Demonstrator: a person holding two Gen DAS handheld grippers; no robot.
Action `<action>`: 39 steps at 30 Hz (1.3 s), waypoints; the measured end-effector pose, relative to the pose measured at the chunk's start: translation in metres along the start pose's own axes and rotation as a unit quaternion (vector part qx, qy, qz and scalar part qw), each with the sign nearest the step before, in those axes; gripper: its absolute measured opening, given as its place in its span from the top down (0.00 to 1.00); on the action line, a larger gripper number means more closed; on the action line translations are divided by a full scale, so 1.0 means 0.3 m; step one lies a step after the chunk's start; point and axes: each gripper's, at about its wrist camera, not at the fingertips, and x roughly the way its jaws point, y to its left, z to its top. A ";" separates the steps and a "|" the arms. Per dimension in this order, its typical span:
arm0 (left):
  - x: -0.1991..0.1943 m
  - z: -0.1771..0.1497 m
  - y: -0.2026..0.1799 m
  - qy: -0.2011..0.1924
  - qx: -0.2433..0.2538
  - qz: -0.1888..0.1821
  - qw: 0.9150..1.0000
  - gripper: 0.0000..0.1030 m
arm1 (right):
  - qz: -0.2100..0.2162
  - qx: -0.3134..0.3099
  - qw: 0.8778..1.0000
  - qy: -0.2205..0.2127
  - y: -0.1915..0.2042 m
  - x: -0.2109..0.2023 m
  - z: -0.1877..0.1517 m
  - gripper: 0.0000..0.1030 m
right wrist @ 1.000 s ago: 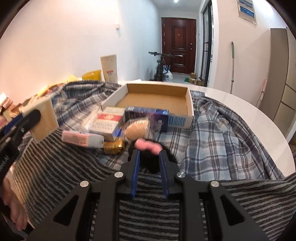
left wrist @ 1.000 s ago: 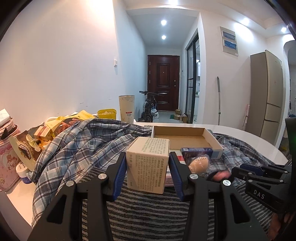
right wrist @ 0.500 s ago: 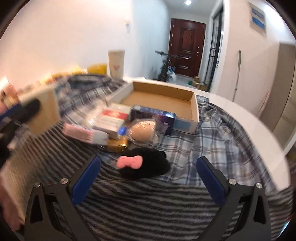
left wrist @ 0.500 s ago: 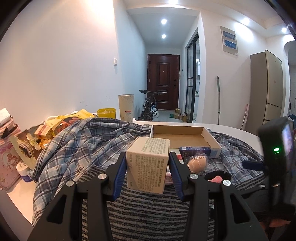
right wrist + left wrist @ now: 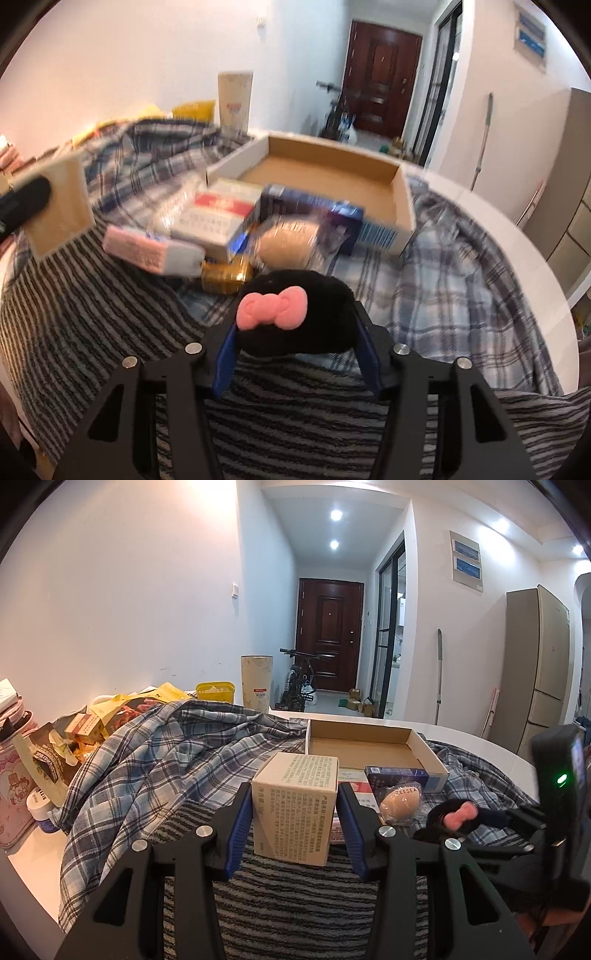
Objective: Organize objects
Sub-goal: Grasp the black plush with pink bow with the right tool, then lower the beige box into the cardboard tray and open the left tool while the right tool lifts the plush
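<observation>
My left gripper (image 5: pixel 294 801) is shut on a beige printed box (image 5: pixel 299 775), held upright above the striped cloth. My right gripper (image 5: pixel 295 332) has a black fluffy item (image 5: pixel 317 291) with a pink bow (image 5: pixel 272 307) between its jaws. They are closing, and the blue pads (image 5: pixel 225 350) touch both of its sides. Beyond it lie a gold jar (image 5: pixel 225 275), a pink packet (image 5: pixel 147 251), a red and white box (image 5: pixel 218 210), a beige egg-shaped sponge (image 5: pixel 400 800) and a dark blue box (image 5: pixel 399 775). An open cardboard tray (image 5: pixel 404 206) stands behind them.
A plaid shirt (image 5: pixel 166 760) and a striped cloth (image 5: pixel 288 904) cover the white table (image 5: pixel 487 749). Snack bags and a pink tin (image 5: pixel 14 794) crowd the left edge. A tall paper cup (image 5: pixel 256 681) and a yellow tub (image 5: pixel 215 690) stand at the back.
The right gripper opened wide, letting go of the black fluffy item, then came in around its middle and closed on it. The left gripper kept still with the beige box.
</observation>
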 end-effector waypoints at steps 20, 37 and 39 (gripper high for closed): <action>-0.060 0.266 -0.031 -0.049 0.027 -0.031 0.998 0.54 | -0.028 0.028 0.986 -0.160 -0.199 -0.298 0.216 0.47; 0.314 0.619 -0.178 -0.056 0.039 -0.055 0.996 0.54 | -0.033 0.053 0.968 -0.245 -0.289 -0.208 0.626 0.47; 0.407 0.627 -0.175 -0.008 0.024 -0.052 0.998 0.54 | -0.025 0.060 0.972 -0.224 -0.298 -0.148 0.646 0.47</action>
